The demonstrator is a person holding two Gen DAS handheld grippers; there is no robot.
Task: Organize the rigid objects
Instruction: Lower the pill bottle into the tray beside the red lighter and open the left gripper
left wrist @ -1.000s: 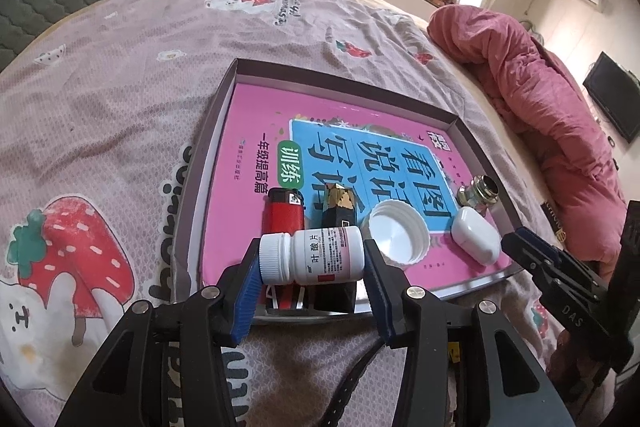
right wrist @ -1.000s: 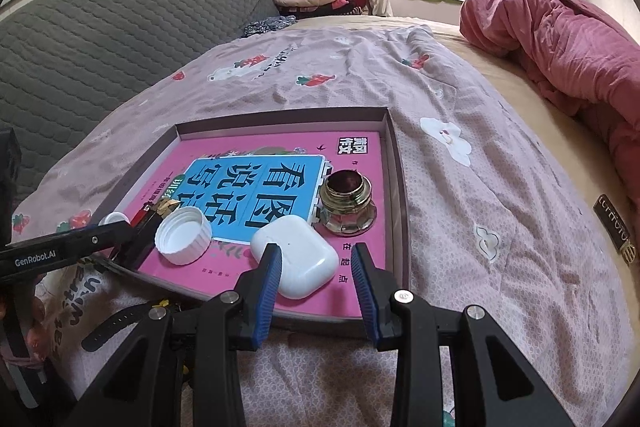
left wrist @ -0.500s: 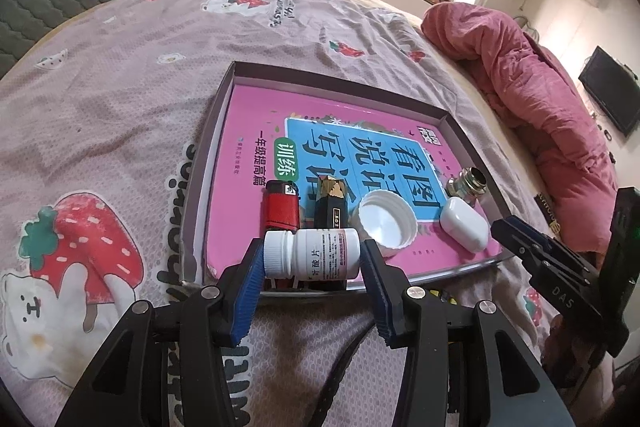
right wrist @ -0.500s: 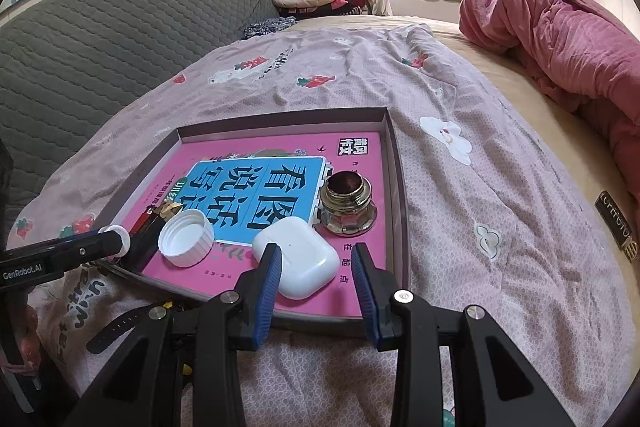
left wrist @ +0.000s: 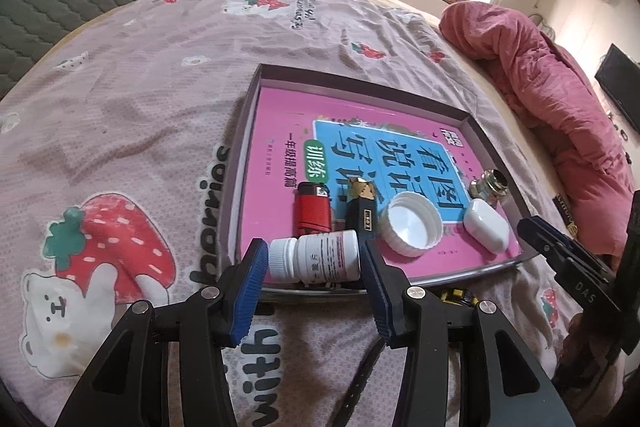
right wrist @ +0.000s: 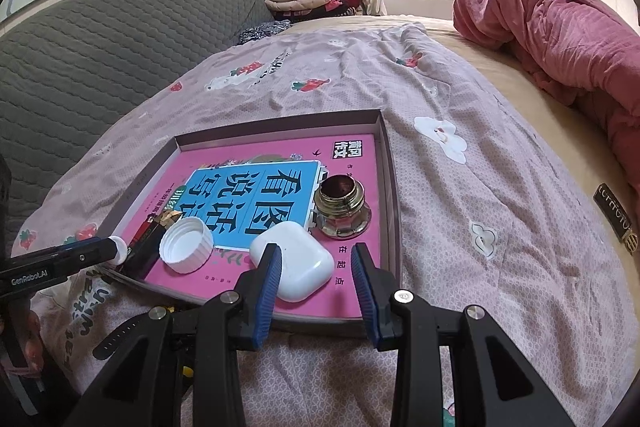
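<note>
My left fingers clamped on the white plastic pill bottle, my right fingers apart astride the white earbud case.

One tray; one book; one pill bottle; one lighter; one cap; one earbud case.

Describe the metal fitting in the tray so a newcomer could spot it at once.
On the bed lies a shallow tray lined with a pink and blue book cover. At the tray's right edge, just beyond the white earbud case, stands the metal fitting. It is the only shiny, brass-coloured piece there, with a threaded neck and dark hollow top.
</note>
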